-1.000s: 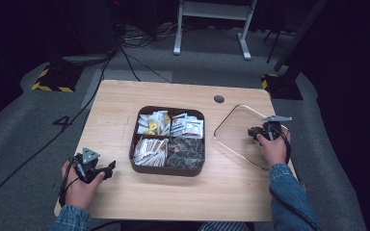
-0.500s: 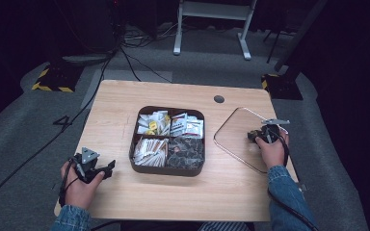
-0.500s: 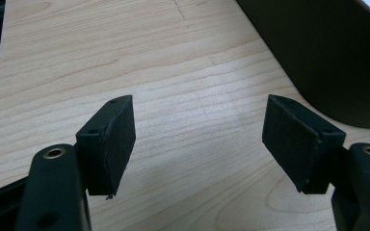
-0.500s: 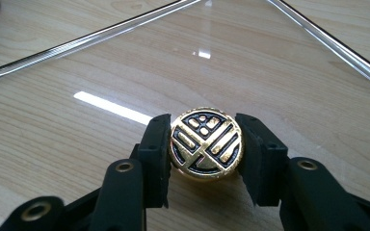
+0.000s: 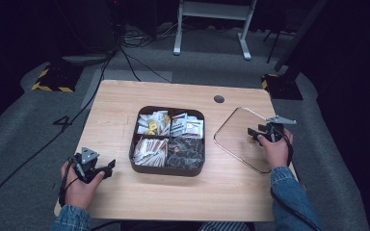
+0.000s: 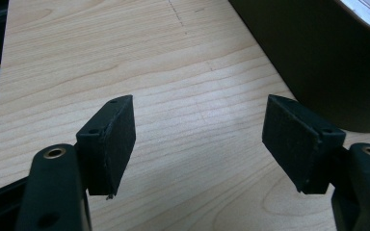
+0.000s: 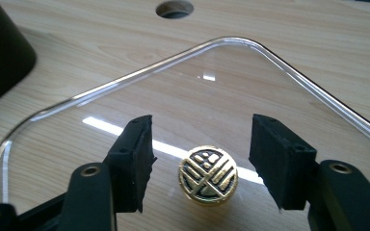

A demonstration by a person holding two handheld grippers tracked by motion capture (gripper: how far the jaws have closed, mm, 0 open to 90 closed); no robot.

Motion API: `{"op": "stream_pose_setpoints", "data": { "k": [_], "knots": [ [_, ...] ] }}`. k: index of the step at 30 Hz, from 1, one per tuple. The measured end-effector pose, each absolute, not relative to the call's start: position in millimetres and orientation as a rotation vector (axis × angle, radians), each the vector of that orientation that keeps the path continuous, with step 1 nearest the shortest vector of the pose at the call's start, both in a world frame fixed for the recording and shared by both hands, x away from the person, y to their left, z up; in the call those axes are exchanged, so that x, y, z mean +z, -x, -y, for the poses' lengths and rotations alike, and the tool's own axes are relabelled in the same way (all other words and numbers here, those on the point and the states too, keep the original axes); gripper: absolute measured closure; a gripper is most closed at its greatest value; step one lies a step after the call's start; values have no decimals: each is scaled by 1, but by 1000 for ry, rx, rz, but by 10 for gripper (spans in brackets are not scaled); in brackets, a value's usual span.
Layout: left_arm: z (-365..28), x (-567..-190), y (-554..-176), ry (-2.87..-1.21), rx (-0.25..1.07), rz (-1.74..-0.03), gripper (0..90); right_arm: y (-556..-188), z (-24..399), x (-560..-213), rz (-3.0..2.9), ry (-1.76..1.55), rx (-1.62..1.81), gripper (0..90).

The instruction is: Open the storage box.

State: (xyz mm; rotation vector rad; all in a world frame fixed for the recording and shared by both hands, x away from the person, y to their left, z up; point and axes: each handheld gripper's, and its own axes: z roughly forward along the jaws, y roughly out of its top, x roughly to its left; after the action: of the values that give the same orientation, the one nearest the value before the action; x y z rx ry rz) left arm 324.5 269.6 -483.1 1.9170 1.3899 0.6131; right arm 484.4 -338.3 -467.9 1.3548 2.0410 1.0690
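Note:
A clear glass lid (image 5: 238, 139) with a round gold knob (image 7: 207, 179) lies flat on the right side of the wooden table. My right gripper (image 5: 254, 134) hovers over it. Its jaws have just been opening, and the knob sits between them (image 7: 202, 127) with a gap on each side. A dark brown four-part tray (image 5: 168, 171) of sachets and packets stands mid-table. My left gripper (image 5: 110, 167) rests low at the front left, jaws open and empty (image 6: 200, 108), with the tray's dark wall (image 6: 318, 57) just to its right.
A round cable hole (image 5: 218, 99) is in the table behind the lid. Bare wood (image 5: 111, 115) stretches left of the tray. Cables and a white stand's legs (image 5: 212, 29) lie on the grey floor beyond the table.
The lid, held tilted above the table by its knob, has come down flat on the wood. My right jaws have let go of the knob. The left hand has not moved.

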Motion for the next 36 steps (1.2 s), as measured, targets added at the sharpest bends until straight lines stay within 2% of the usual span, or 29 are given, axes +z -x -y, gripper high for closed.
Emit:
{"op": "stream_pose_setpoints", "data": {
  "k": [8,14,23,36],
  "knots": [
    [-267,-481,-324,-1912,612,-1381,282,-463,336,-448,-2015,-1284,1205,405],
    [-266,-478,-323,-1897,617,-1372,288,-434,332,-437,-2014,-1218,1310,398],
    [-265,-475,-322,-1897,599,-1369,298,-400,327,-454,-2053,-1222,1343,402],
    [-264,-466,-322,-1866,593,-1359,306,-376,322,-472,-2204,-1163,1245,384]
  ]
}}
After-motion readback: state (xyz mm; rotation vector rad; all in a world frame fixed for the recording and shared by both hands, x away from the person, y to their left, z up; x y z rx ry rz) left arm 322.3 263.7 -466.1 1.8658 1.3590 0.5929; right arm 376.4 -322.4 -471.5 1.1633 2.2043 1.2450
